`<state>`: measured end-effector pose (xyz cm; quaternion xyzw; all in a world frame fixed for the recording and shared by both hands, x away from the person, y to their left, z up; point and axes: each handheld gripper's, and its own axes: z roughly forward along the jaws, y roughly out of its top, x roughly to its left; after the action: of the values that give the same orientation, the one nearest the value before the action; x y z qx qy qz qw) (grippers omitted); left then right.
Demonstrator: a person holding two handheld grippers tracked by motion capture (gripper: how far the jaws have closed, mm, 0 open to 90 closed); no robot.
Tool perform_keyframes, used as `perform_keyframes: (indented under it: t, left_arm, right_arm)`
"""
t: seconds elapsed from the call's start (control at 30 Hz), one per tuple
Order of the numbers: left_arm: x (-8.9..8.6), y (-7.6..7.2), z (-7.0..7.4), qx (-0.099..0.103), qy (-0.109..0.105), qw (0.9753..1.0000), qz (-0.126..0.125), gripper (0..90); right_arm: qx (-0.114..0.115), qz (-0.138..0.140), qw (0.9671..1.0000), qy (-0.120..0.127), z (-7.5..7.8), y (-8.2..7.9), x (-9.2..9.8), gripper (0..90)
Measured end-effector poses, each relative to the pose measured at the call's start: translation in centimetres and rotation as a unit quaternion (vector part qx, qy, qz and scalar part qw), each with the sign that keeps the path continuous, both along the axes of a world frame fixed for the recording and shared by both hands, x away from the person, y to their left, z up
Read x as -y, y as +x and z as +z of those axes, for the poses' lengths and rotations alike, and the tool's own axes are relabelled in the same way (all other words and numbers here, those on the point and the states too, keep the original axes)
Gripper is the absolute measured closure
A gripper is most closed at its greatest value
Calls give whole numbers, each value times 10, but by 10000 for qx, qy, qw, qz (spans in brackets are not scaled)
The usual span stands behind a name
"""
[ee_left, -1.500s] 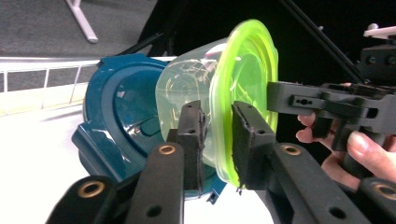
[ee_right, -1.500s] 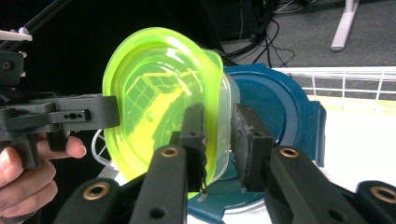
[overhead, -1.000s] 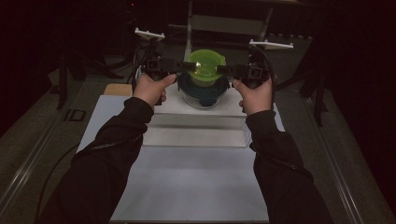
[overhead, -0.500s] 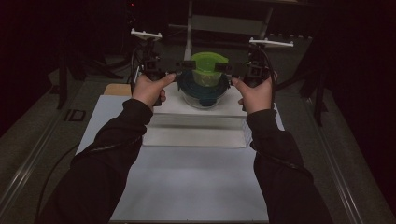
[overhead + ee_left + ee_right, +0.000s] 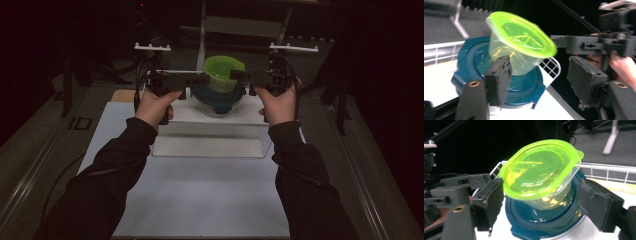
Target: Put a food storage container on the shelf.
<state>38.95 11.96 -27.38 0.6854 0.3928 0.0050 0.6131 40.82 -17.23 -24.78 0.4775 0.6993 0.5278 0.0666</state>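
Both forearms reach forward over the white mat (image 5: 200,195), sleeves dark, each hand gripping a tool. My left gripper (image 5: 202,79) points inward from the left, my right gripper (image 5: 237,75) inward from the right; their tips sit near each other across the cup (image 5: 220,75). Left gripper view: jaws apart, one pad (image 5: 499,80) low in front of the cup's clear wall, the other well off to the side near my right hand (image 5: 624,67); neither pad is clearly pressing on the cup. Right gripper view: jaws apart, one pad (image 5: 489,202) just beside the cup's rim on one side, the other (image 5: 599,205) on the far side of it with a gap showing. Contact at the near pad is hard to judge here; it may be touching the lid edge. The cup is a clear tub with a lime-green lid (image 5: 540,172), tilted, lid face leaning toward the right gripper's camera. It sits on top of a blue lid (image 5: 474,65) that covers a clear bowl (image 5: 220,105). The bowl stands on a white raised shelf (image 5: 210,116) at the far part of the mat. Beyond the bowl, a white wire rack edge (image 5: 604,171). Behind that, a pale stand post (image 5: 202,30) and dark surroundings.
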Motion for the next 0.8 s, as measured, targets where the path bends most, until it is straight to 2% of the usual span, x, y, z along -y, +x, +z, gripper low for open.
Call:
perform_keyframes:
  t: [0.07, 0.1, 0.13, 0.17, 0.2, 0.27, 0.33, 0.47, 0.5, 0.6, 0.67, 0.8]
  left_arm:
    - [-1, -8, -1, 270, -55, 9996, -103, 283]
    - [-1, -8, -1, 270, -55, 9996, -103, 254]
    - [-2, -16, -1, 518, -97, 9986, -76, 254]
    - [-1, -25, -3, 789, -85, 9968, -48, 134]
    - [-1, -25, -3, 789, -85, 9968, -48, 34]
    - [-1, -33, -7, 940, -89, 9955, -57, 0]
    - [0, -41, -12, 1054, -110, 9943, -88, 0]
    - [3, -57, -23, 1220, 109, 9923, -172, 0]
    - [3, -61, -25, 1251, 102, 9919, -182, 0]
    - [4, -74, -38, 1428, 303, 9891, -195, 0]
    - [3, -81, -45, 1468, 354, 9882, -255, 0]
    - [3, -94, -64, 1392, 358, 9890, -337, 0]
  right_arm:
    - [12, 21, 10000, 53, -2, -3, 3, 205]
    - [12, 21, 10000, 53, -2, -3, 3, 205]
    - [46, 26, 10000, 36, -2, -6, 4, 201]
    - [135, 154, 9998, 22, -4, -11, 6, 188]
    - [135, 154, 9998, 22, -4, -11, 6, 188]
    - [275, 286, 9992, -44, -10, -22, 8, 189]
    - [333, 384, 9987, -96, -15, -29, 7, 189]
    - [503, 515, 9971, -247, -27, -46, 6, 190]
    - [547, 543, 9966, -275, -30, -50, 6, 189]
    - [654, 655, 9950, -379, -40, -63, 5, 185]
    - [766, 701, 9934, -496, -48, -71, 4, 179]
    - [870, 756, 9920, -516, -65, -85, 5, 168]
